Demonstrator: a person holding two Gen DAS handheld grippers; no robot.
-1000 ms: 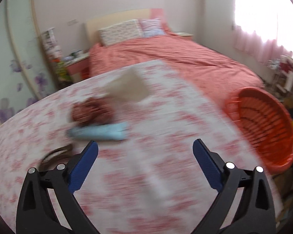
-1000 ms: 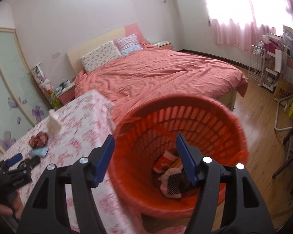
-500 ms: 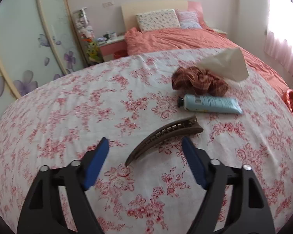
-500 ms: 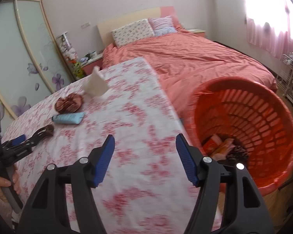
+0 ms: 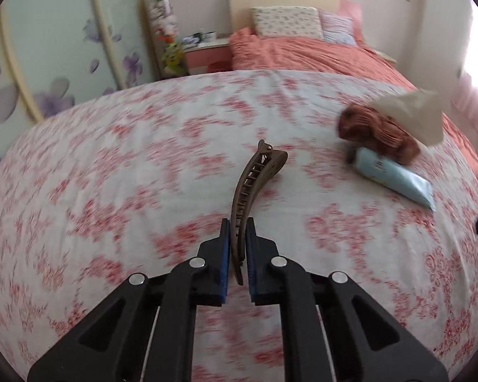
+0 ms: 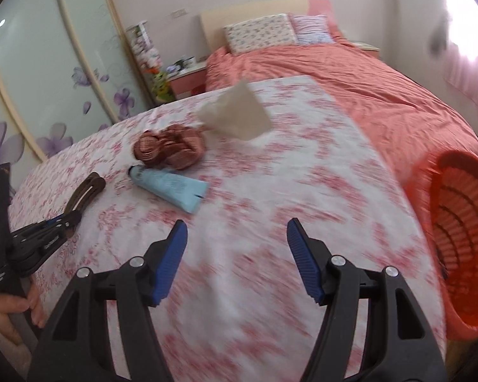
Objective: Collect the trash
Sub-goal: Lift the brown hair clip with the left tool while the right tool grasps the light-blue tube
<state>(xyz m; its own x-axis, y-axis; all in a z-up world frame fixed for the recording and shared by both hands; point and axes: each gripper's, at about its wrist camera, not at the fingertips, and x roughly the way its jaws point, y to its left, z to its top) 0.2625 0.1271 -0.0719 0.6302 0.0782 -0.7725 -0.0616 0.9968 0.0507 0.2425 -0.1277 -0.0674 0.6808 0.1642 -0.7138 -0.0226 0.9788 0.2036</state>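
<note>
- Left hand-held gripper (image 5: pixel 237 245) has its blue pads pressed on the near end of a brown hair clip (image 5: pixel 255 191), so it holds the clip by that end.
- From the pads the clip reaches away over the floral surface (image 5: pixel 111 191), its far hinged end pointing toward the bed (image 5: pixel 302 54).
- Right hand-held gripper (image 6: pixel 235 242) stands at a middling spread with nothing between its pads, above a bare stretch of the surface.
- Ahead of it and to the left lies a pale blue tube (image 6: pixel 169 187), with a reddish-brown scrunchie (image 6: pixel 170 148) touching the tube's capped end and a crumpled white tissue (image 6: pixel 235 116) just beyond the scrunchie.
- Seen from the left wrist, those three things sit to the right of the clip and well apart from it: the tube (image 5: pixel 395 181), the scrunchie (image 5: pixel 379 133) and the tissue (image 5: pixel 411 117).
- Only the right wrist view shows the orange basket (image 6: pixel 455 242), which stands off the right edge of the surface beside the bed; its contents cannot be made out.
- That view also shows, at its left edge, the left hand-held gripper from the side with the clip in its tips, and a hand (image 6: pixel 12 312) around its handle.
- Only the left wrist view shows the pad contact on the clip up close.
</note>
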